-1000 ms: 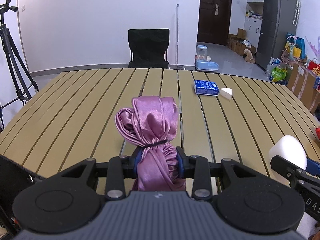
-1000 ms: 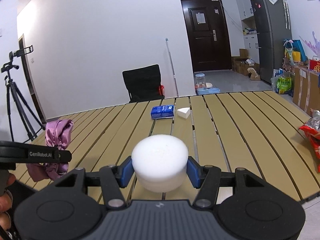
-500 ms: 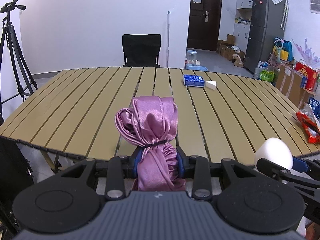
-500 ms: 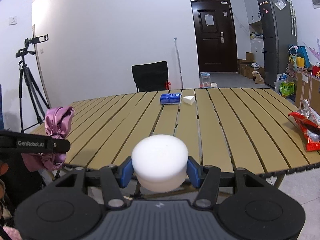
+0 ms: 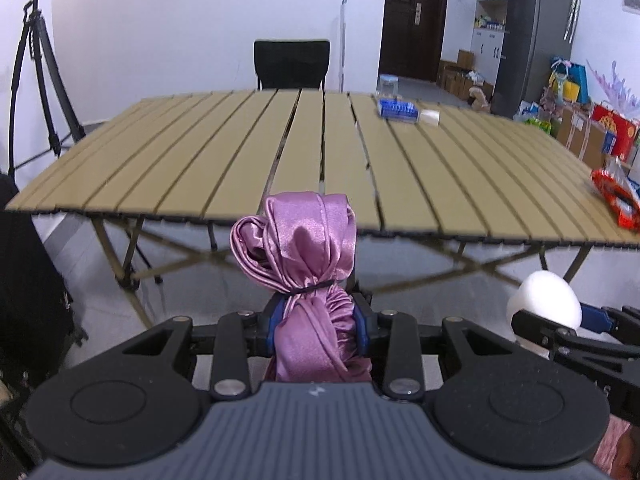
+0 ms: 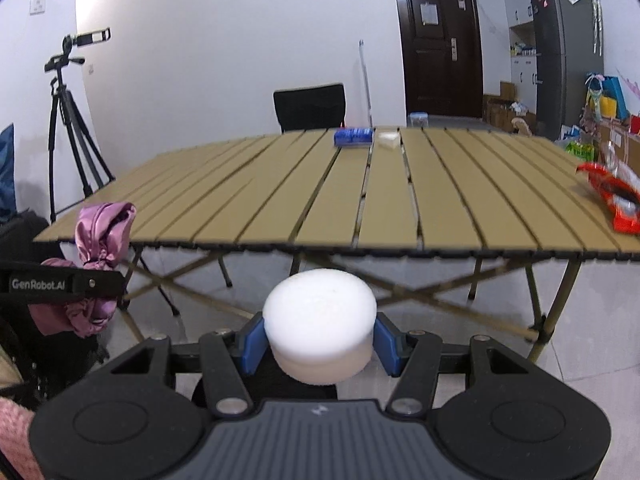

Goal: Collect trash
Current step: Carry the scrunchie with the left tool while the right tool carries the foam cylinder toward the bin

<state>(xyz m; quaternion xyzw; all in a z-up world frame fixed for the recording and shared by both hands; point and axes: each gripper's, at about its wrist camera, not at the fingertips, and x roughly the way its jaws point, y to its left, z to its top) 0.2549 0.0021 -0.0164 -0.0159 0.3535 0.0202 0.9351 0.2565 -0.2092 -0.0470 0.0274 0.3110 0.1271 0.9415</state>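
My left gripper [image 5: 319, 322] is shut on a tied bundle of pink satin cloth [image 5: 304, 256], held in the air in front of the table's near edge. The same pink cloth [image 6: 102, 236] shows at the left of the right wrist view. A round white foam puck [image 6: 320, 322] sits pinched between the blue pads of my right gripper [image 6: 320, 344], below table height; the puck [image 5: 546, 298] also appears low at the right of the left wrist view. On the slatted table [image 5: 224, 168] lie a blue packet [image 5: 398, 110], a white wedge [image 5: 429, 117] and a red snack wrapper [image 5: 614, 196].
A black chair [image 6: 310, 106] stands behind the table, a tripod [image 6: 68, 128] with a camera at the left. Dark luggage [image 5: 28, 292] sits on the floor at my left. A fridge [image 6: 566, 40], door and boxes fill the back right. Crossed table legs [image 6: 412, 292] are ahead.
Both grippers have pulled back from over the table and sunk below its edge, each keeping its load. The table now lies ahead and its legs and the floor have come into view.
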